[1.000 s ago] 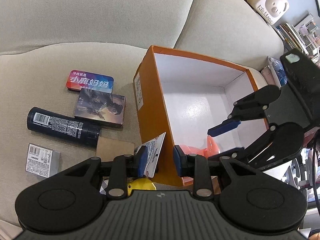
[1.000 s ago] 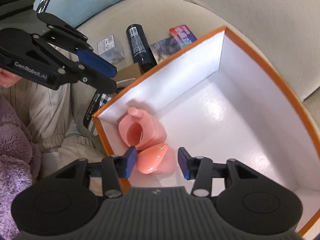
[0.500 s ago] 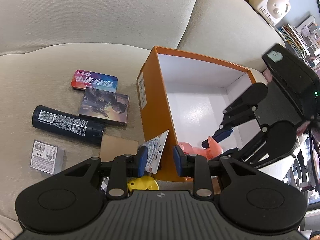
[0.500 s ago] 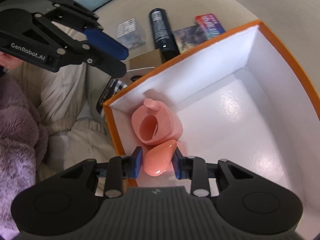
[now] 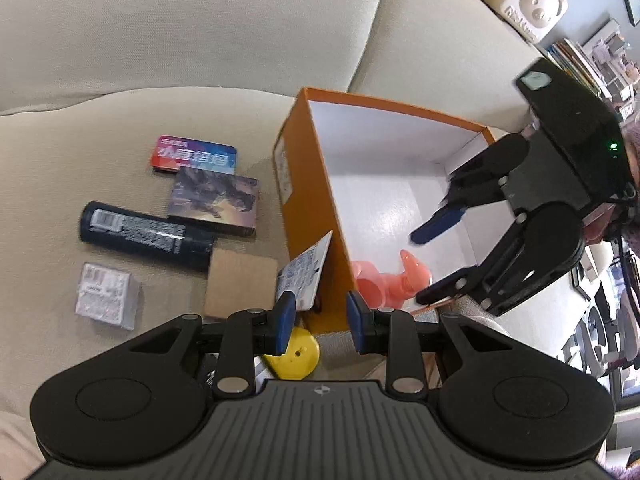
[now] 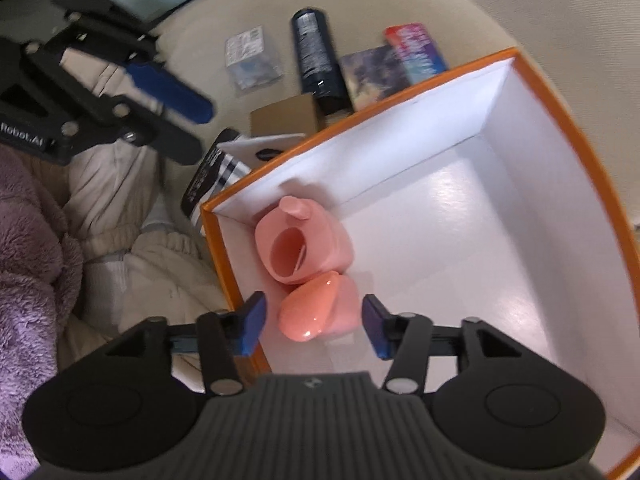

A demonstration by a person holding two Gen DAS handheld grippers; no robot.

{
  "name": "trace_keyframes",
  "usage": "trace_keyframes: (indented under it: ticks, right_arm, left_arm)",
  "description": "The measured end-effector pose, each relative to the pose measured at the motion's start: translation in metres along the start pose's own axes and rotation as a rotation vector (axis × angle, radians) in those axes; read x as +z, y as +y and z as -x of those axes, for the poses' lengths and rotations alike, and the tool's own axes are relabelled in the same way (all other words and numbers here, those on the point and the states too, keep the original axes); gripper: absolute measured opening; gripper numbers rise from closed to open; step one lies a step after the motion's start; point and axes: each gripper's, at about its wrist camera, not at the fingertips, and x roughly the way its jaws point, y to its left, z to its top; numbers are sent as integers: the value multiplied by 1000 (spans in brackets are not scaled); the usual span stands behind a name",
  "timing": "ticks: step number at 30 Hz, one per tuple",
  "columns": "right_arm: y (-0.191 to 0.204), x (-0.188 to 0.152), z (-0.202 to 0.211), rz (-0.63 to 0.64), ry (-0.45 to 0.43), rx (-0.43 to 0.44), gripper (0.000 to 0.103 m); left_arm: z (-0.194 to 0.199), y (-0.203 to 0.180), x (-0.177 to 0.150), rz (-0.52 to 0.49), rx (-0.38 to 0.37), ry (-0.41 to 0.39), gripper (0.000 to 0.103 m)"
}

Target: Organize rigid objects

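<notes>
Jaws apart around pink piece [image 6: 318, 312]

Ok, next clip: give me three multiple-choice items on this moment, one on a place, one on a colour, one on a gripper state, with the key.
1. Where do the two pink pieces lie?
A. On the sofa cushion beside the dark bottle
B. In a near corner of the box
C. On top of the box rim

2. What colour is the box outside and inside?
A. Orange outside, white inside
B. White outside, orange inside
C. Blue all over

3. How does the right gripper stand?
A. Shut on a pink piece
B. Open, pads clear of the pink piece between them
C. Shut on the box wall

Answers:
1 B, both sit on the white floor against the corner walls.
2 A, the rim and outer wall are orange, the floor and inner walls white.
3 B, its jaws have just been opening, and a gap shows on each side of the piece.
</notes>
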Motion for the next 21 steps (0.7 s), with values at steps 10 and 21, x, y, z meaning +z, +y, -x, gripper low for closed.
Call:
trace_keyframes:
  ticks: [10,21]
  right_arm:
    - [61,-10,49,-170,-314,-225,60]
    - [143,-16,-15,-568,-524,-268,41]
  left_arm:
    - [43,51,-42,97,46,-33,34]
    - [26,76,-85,192,32,-18,34]
